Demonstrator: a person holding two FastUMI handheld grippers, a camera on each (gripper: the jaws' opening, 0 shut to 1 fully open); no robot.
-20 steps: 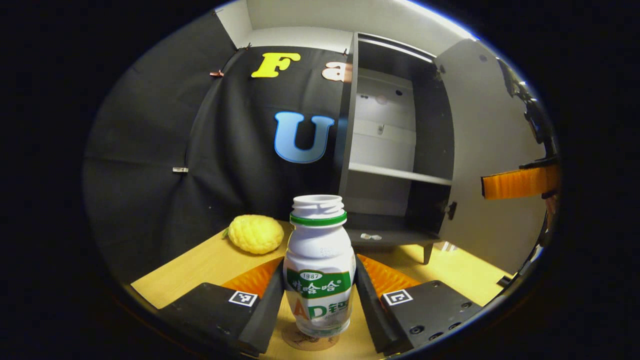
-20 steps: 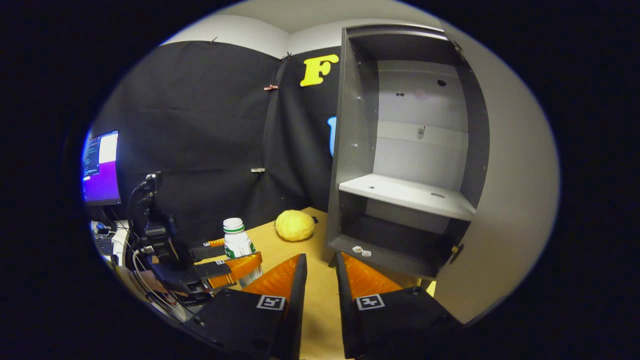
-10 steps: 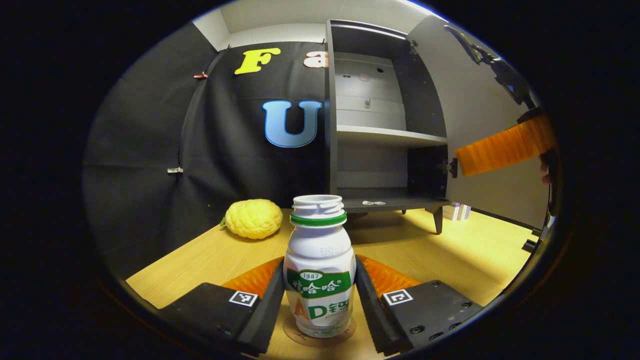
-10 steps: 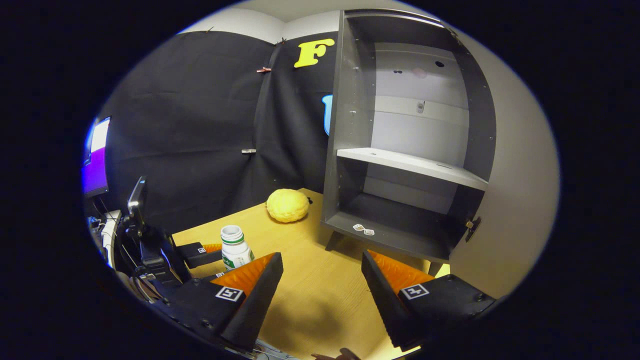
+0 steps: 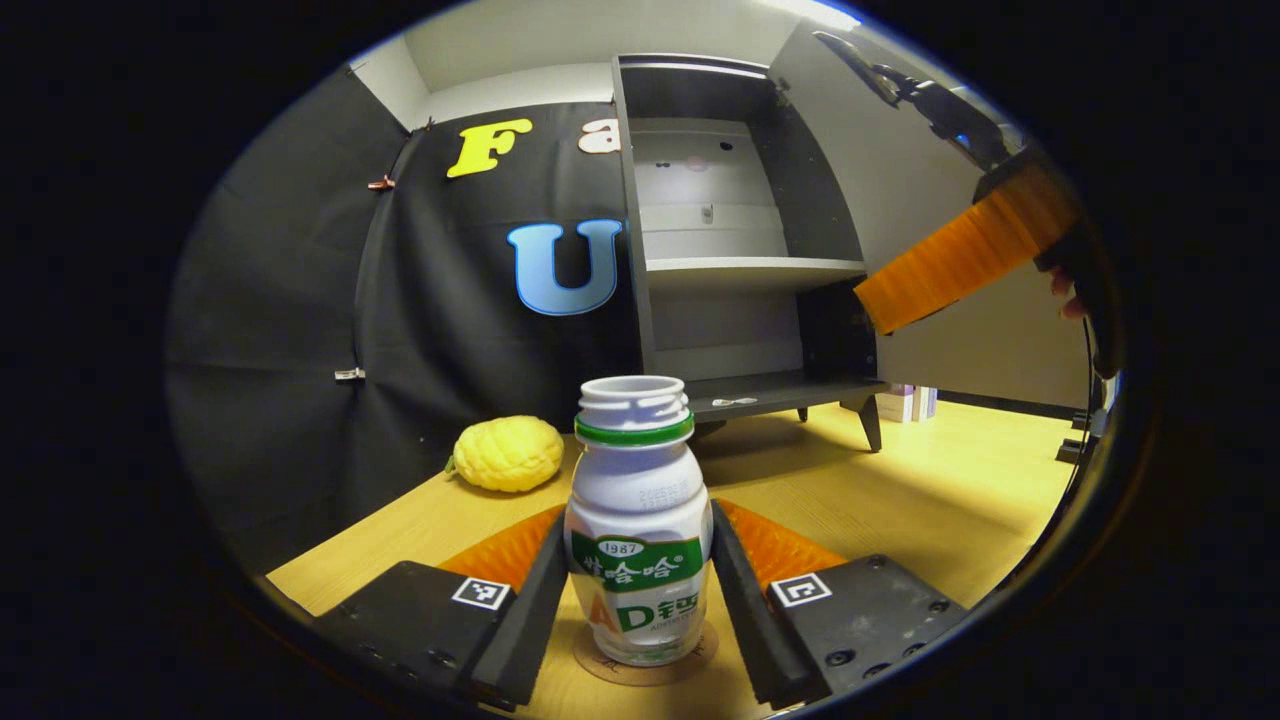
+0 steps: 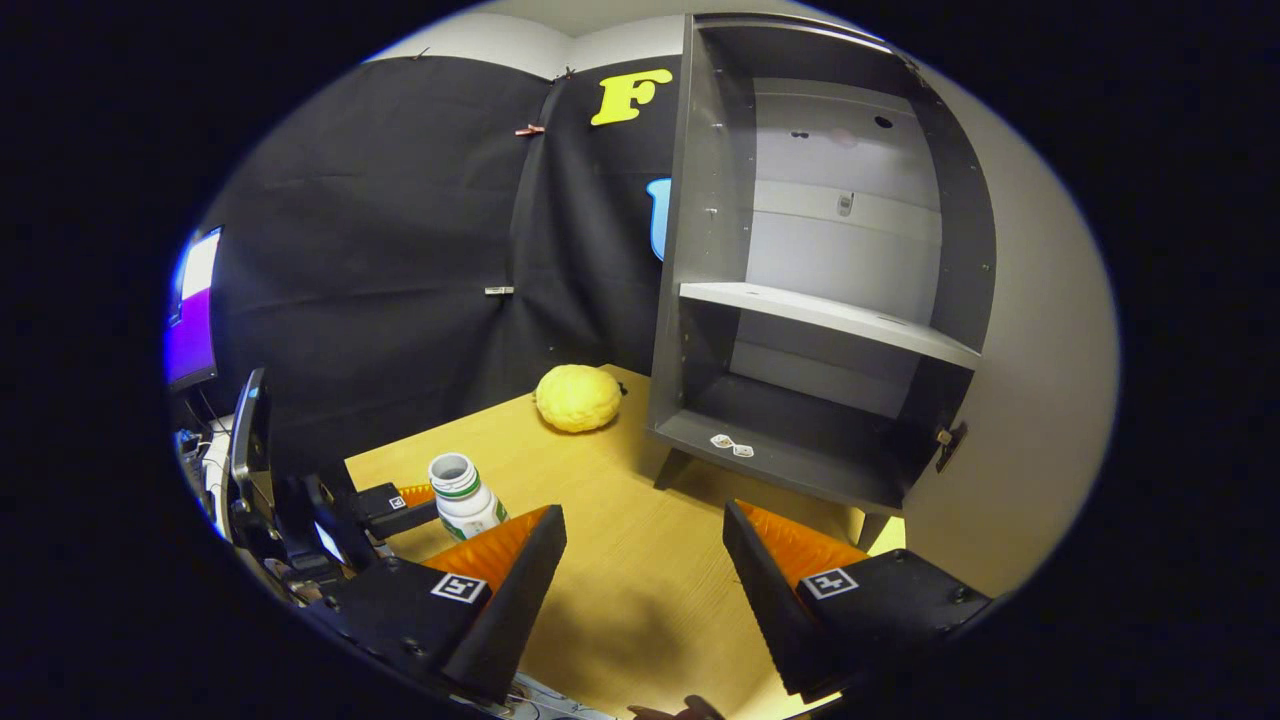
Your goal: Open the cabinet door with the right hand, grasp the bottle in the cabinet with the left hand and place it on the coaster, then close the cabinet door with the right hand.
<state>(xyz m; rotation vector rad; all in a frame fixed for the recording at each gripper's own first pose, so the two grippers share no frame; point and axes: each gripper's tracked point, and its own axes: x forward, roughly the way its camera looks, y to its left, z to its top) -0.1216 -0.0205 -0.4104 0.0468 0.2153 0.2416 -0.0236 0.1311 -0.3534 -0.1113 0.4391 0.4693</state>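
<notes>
We keep the grey cabinet (image 6: 810, 300) standing with its door (image 6: 1020, 400) swung wide to the right, since the closing step is not yet done; both shelves are bare but for two small pale bits (image 6: 732, 444) on the bottom board. The wooden counter (image 6: 620, 600) carries everything, light-grained and free between the cabinet's legs and us, and black cloth walls close the booth behind and to the left, with a lit monitor (image 6: 192, 320) at the far left edge. A yellow knobbly fruit (image 5: 508, 453), citron-like, lies near the cloth, well apart from our work. Our right claw (image 6: 645, 590) hangs wide and holds nothing, facing the cabinet, which we judge readies it for the door. Our left claw (image 5: 632, 590) grips the capless drink bottle (image 5: 638, 520) at its labelled waist, both fingers pressing its sides, keeping it upright. The bottle's base sits on the round brown coaster (image 5: 650, 668), or just above it; we cannot tell whether it bears weight yet, so we judge release comes next
</notes>
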